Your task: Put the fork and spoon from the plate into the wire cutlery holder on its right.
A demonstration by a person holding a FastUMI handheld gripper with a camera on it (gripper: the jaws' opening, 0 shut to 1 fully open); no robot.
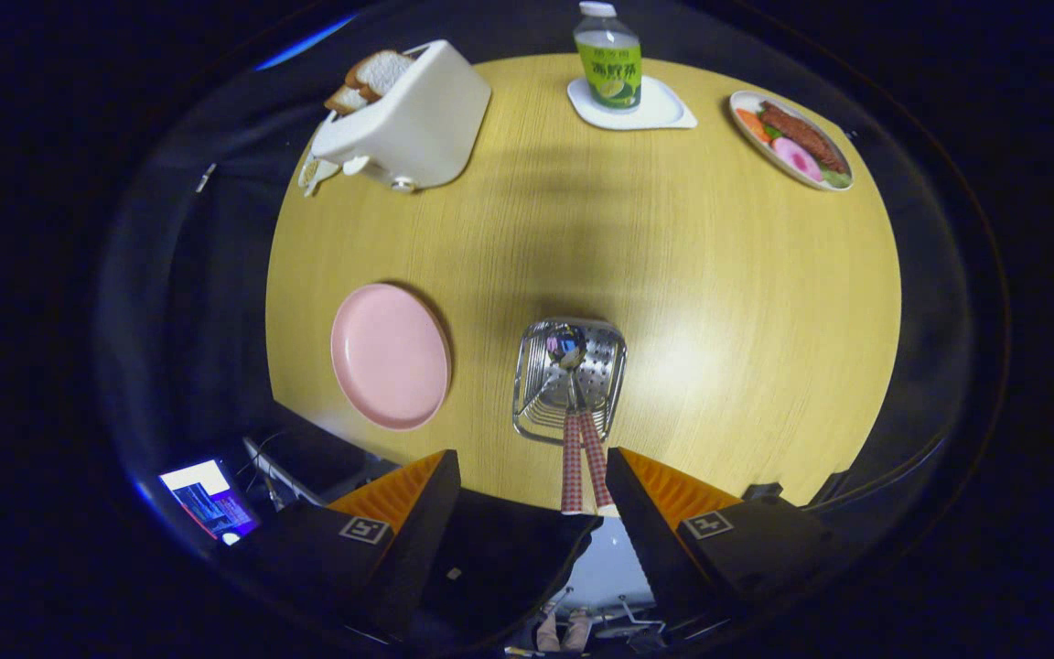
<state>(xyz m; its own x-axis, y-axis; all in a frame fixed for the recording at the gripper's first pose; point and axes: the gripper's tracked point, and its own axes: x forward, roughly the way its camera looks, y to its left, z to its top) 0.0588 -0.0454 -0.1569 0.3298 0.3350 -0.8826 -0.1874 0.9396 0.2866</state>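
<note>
1. Overhead, the tool (532, 480) hangs above the near edge of a round wooden desk (719, 302), its two fingers (417, 494) spread wide apart and pressing on nothing.
2. Just ahead of the fingers stands the wire holder (541, 412), seen from the top.
3. Both the spoon (566, 346) and the fork (596, 458) are in the holder; their red-and-white checked handles stick out toward the tool, side by side, ending in the gap between the fingers without touching either one.
4. The spoon's bowl lies at the holder's far end; the fork's head I cannot make out clearly.
5. The pink plate (390, 355) sits to the left of the holder, apart from it, with nothing on it.
6. Farther across the desk: a white toaster (417, 124) with bread slices in it, a green-labelled bottle (609, 59) on a white coaster (664, 110), and a dish of food (792, 137).
7. Beside the left finger, off the desk, a lit screen (209, 502) glows.
</note>
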